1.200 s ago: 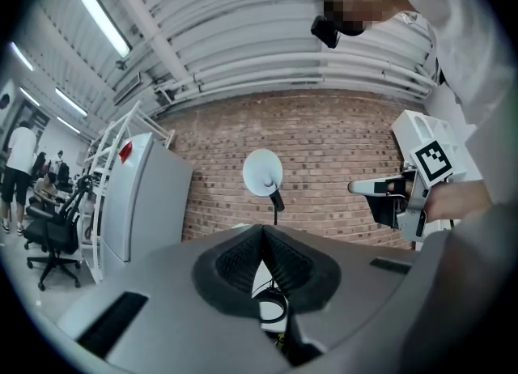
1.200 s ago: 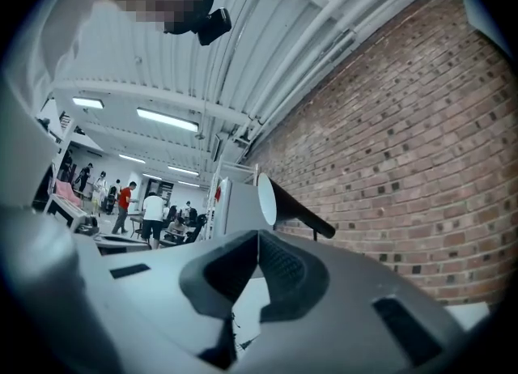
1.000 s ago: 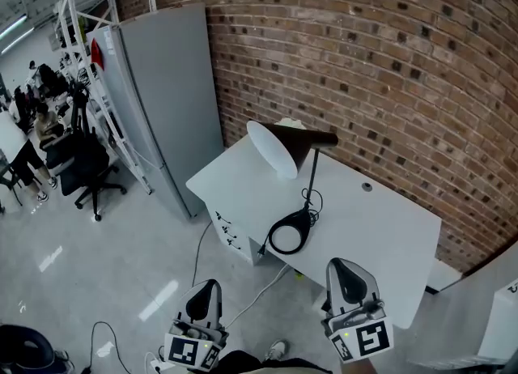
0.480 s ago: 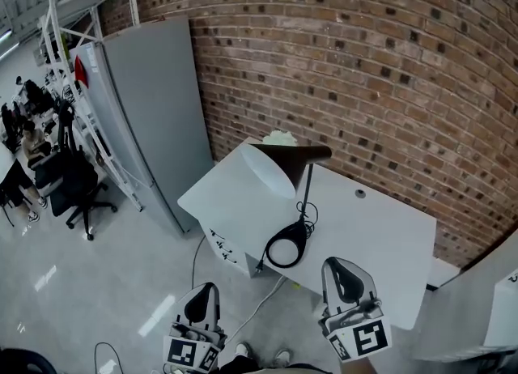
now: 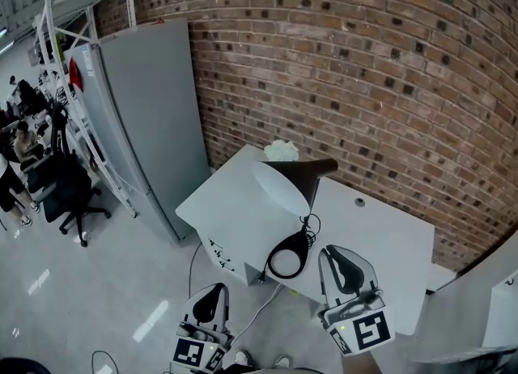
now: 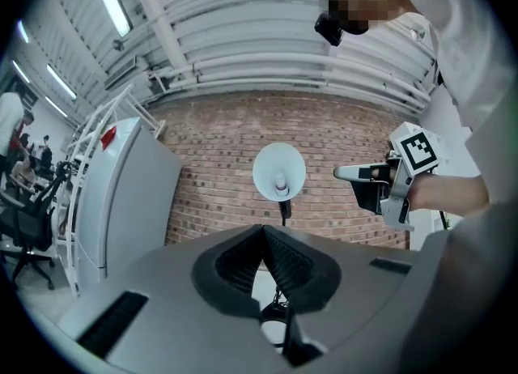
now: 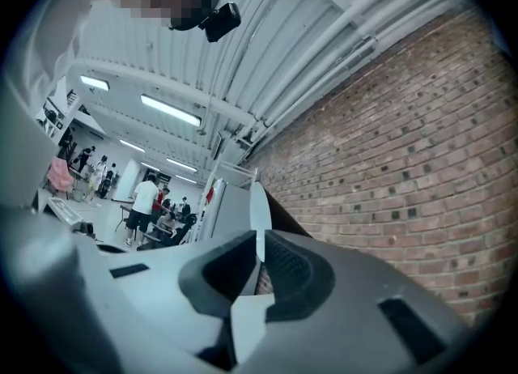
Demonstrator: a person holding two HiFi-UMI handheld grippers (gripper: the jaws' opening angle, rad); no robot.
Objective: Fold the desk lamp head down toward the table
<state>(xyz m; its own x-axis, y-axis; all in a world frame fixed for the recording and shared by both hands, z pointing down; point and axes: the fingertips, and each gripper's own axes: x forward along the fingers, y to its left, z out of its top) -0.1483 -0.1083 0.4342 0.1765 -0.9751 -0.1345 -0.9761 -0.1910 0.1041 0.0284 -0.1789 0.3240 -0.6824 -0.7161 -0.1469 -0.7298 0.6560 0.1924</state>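
A black desk lamp stands on the white table [image 5: 380,239]. Its cone shade [image 5: 285,184] sits high on the thin stem, white inside facing left, above the ring base [image 5: 287,256]. Both grippers hover at the table's near edge, short of the lamp and touching nothing. My left gripper [image 5: 212,292] is low at the left, jaws together and empty. My right gripper [image 5: 341,256] is closer to the base, also shut and empty. The left gripper view shows the shade [image 6: 279,172] straight ahead beyond the closed left gripper [image 6: 263,231], with the right gripper [image 6: 356,174] beside it. The right gripper view shows the shade [image 7: 260,205] edge-on past the closed right gripper [image 7: 259,240].
A brick wall [image 5: 388,81] backs the table. A tall grey cabinet [image 5: 154,113] stands left of it, with a white rack behind. A white crumpled object [image 5: 281,150] lies at the far table corner. The lamp's cord [image 5: 261,303] hangs off the front edge. People and office chairs [image 5: 69,190] are far left.
Both grippers have moved forward toward the table and lamp, the right one also rising. The lamp has not changed its pose.
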